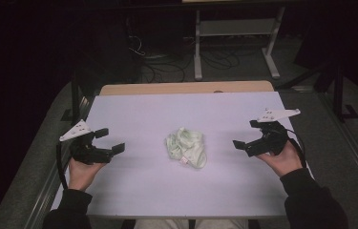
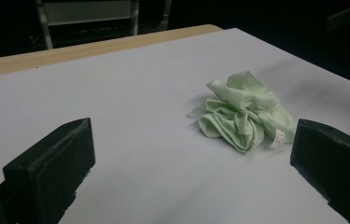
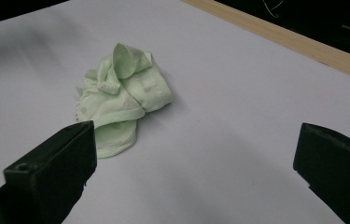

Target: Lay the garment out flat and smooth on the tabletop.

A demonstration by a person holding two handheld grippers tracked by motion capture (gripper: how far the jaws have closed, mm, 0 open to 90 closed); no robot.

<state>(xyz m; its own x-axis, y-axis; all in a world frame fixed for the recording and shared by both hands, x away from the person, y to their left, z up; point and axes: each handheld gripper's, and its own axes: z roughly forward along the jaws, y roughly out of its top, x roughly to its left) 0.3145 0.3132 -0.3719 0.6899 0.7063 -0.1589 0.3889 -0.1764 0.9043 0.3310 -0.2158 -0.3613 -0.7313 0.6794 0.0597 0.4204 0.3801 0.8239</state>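
Green garment (image 1: 186, 148) crumpled between open claws, untouched.

- Centre of the high view: I see one obstacle on the white table top (image 1: 133, 191), a crumpled pale green cloth (image 1: 186, 148).
- Left of frame: bare sheet lies between my left gripper (image 1: 110, 141), jaws spread, and the cloth; nothing blocks that lane.
- Right of frame: the stretch from my right gripper (image 1: 246, 134), jaws apart, to the cloth is likewise bare.
- Upper frame: the sheet runs free to the wooden edge strip (image 1: 186, 88).
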